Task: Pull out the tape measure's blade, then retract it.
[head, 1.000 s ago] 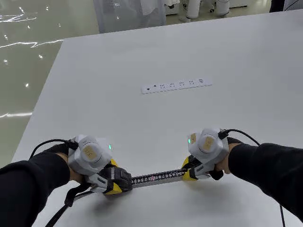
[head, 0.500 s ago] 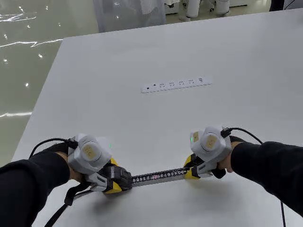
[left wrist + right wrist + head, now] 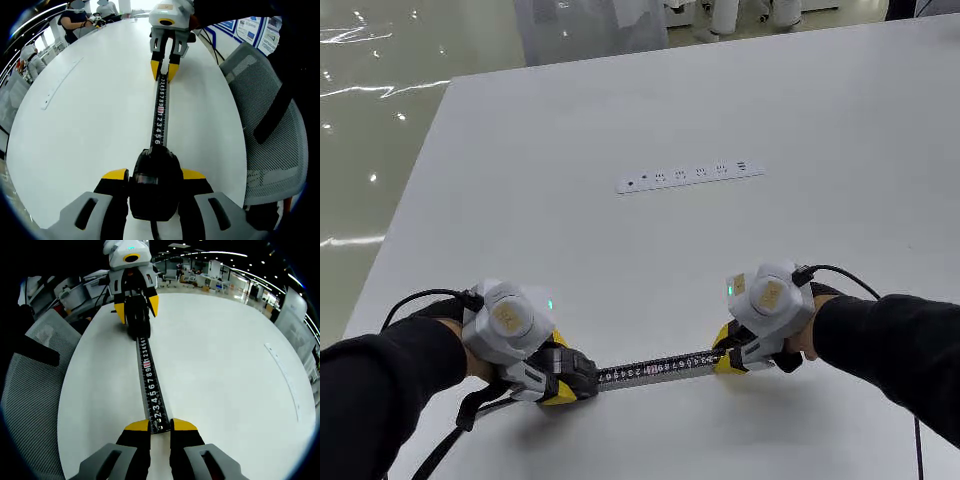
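The black tape measure case (image 3: 154,180) sits on the white table, held between the yellow-tipped jaws of my left gripper (image 3: 152,175). In the head view the case (image 3: 572,376) is at the lower left, under the left gripper (image 3: 560,380). Its blade (image 3: 655,370) runs right along the table, numbers showing, to my right gripper (image 3: 725,360). In the right gripper view the blade (image 3: 150,390) ends between the jaws of the right gripper (image 3: 160,426), which is shut on its tip. The blade (image 3: 160,112) lies nearly flat and straight.
A white power strip (image 3: 690,176) lies on the table (image 3: 620,100) further back, centre. A black cable (image 3: 425,298) trails from the left gripper, another cable (image 3: 835,274) from the right. A grey mesh chair (image 3: 272,130) stands by the table's near edge.
The right gripper has moved a little to the right with the blade tip, so slightly more blade is out. The left gripper and case have stayed in place.
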`<state>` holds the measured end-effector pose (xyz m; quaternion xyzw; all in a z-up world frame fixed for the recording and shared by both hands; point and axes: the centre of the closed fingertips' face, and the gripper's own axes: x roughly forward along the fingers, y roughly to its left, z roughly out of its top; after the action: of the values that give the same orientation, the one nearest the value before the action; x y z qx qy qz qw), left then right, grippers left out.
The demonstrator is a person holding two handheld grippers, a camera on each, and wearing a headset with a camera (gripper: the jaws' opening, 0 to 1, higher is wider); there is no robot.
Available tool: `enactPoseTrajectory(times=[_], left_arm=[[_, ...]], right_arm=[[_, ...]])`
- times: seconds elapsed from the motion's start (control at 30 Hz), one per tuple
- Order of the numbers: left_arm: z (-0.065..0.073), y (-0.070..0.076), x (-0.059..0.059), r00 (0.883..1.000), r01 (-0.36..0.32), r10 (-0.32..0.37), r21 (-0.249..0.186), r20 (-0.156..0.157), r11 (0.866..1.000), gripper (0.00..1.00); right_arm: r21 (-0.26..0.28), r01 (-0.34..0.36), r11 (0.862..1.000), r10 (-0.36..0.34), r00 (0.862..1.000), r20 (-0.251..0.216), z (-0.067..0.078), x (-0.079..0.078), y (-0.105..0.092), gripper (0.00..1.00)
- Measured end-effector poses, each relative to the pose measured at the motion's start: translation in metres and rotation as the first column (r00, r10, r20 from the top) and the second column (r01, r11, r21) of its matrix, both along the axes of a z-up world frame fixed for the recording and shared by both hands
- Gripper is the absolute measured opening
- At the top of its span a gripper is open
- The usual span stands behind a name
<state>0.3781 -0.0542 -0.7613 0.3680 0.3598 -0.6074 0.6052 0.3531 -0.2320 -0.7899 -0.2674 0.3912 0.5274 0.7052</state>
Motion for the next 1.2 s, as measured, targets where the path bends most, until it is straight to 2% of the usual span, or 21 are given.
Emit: enactPoseTrajectory(times=[1.2], left_arm=[[0.000, 0.000, 0.000, 1.000, -0.001, 0.001, -0.010, -0.003, 1.000, 0.34]], right_arm=[[-0.007, 0.013, 1.000, -0.013, 1.000, -0.004, -0.001, -0.002, -0.016, 0.09]])
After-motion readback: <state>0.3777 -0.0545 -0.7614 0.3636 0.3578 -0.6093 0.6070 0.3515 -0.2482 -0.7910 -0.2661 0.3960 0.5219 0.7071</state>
